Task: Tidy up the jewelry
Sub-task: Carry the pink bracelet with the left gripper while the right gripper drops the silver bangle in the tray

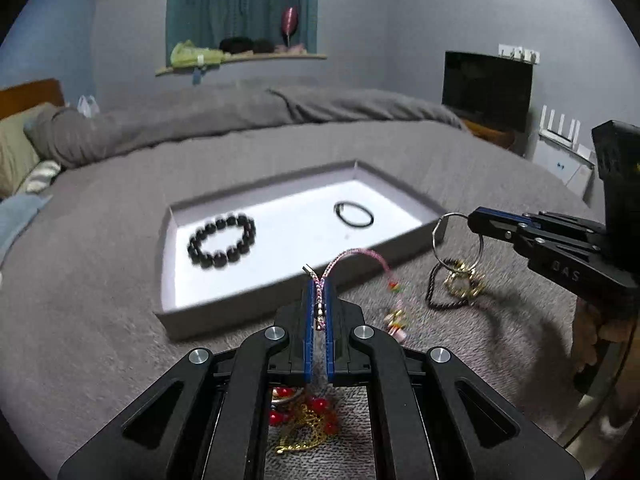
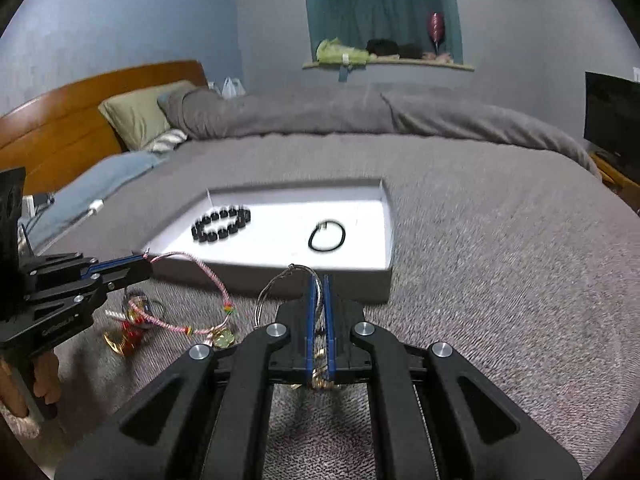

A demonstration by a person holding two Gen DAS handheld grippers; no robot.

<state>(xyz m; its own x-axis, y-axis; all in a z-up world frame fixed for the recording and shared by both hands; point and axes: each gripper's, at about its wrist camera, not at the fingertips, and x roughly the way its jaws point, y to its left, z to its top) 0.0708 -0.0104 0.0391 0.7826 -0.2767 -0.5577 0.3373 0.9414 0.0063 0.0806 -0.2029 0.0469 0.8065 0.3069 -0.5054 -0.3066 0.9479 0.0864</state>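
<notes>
A wide bed [image 2: 460, 240] under a grey blanket stretches ahead of the tongs, its wooden headboard [image 2: 72, 120] and olive pillow [image 2: 140, 114] off to their left. Straight beyond, blue-grey walls hold a teal-curtained window [image 1: 244, 4] above a cluttered sill [image 1: 240, 62]. To their right stands a dark screen [image 1: 486, 88]. Dim, cool light.

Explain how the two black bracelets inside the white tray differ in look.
The beaded bracelet is made of large round black beads, while the thin black band is one slim smooth loop. The beaded bracelet lies at the tray's left end, the thin black band at its right end. Both are black, lie flat, and touch nothing else.
</notes>
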